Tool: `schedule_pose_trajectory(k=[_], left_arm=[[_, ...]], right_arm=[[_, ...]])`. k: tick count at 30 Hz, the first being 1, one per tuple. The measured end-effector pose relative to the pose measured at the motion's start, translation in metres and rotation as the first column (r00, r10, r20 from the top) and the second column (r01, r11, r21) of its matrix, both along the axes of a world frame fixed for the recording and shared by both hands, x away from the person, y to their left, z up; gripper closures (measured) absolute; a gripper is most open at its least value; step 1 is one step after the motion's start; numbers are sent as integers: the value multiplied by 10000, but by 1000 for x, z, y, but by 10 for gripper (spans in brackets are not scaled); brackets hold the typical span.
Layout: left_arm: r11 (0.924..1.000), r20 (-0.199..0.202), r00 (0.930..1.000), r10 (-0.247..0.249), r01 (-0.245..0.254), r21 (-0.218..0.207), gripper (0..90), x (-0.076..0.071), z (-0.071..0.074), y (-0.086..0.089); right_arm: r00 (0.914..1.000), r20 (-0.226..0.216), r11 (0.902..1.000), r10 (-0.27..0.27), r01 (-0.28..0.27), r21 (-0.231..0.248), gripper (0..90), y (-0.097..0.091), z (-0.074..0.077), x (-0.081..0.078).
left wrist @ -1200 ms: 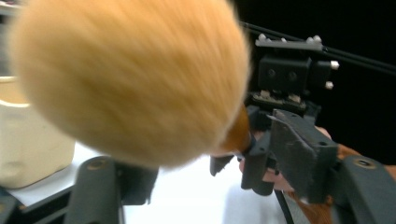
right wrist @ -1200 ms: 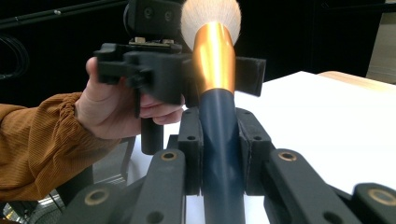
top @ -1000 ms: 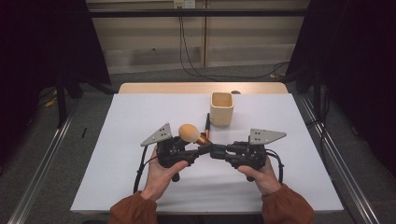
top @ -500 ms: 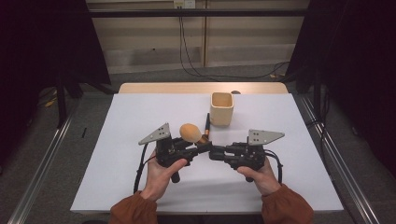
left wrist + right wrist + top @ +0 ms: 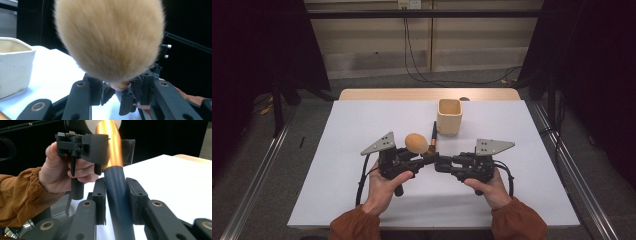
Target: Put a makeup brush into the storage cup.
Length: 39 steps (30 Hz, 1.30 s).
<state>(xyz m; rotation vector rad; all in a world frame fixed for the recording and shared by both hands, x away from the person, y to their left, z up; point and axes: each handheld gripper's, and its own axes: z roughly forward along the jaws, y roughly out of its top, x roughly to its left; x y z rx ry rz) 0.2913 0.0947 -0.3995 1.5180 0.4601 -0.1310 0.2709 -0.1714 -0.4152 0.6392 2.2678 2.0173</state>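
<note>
A makeup brush with a fluffy tan head [image 5: 414,143] [image 5: 110,37], a copper ferrule [image 5: 110,142] and a dark handle [image 5: 115,185] is held level above the white table [image 5: 357,130] between both grippers. My left gripper [image 5: 424,159] [image 5: 117,96] is shut on the ferrule just below the head; its jaws have just been closing. My right gripper [image 5: 437,163] [image 5: 116,195] faces it, and its pads still touch the dark handle, though its jaws have just been opening a little. The handle's tip [image 5: 434,131] points toward the cup.
A cream square cup [image 5: 449,116] [image 5: 13,65] stands upright on the table behind the grippers, close to the brush handle's tip. The person's left hand [image 5: 62,170] and orange sleeve hold the left gripper. Cables [image 5: 417,55] hang beyond the table's far edge.
</note>
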Motion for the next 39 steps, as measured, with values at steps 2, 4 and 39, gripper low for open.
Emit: schedule_pose_trajectory(k=[2,4,39], left_arm=[[10000,41,10000,5,-5,59,651,0,0,1],[9999,96,9999,62,-63,159,652,1,1,3],[9818,149,9980,618,-635,1787,654,11,26,45]], right_arm=[[10000,-5,10000,-41,41,-66,635,1,0,0],[10000,-35,9999,10,-10,-126,592,2,0,0],[9965,-207,9909,-806,779,-1099,54,-7,-2,-6]])
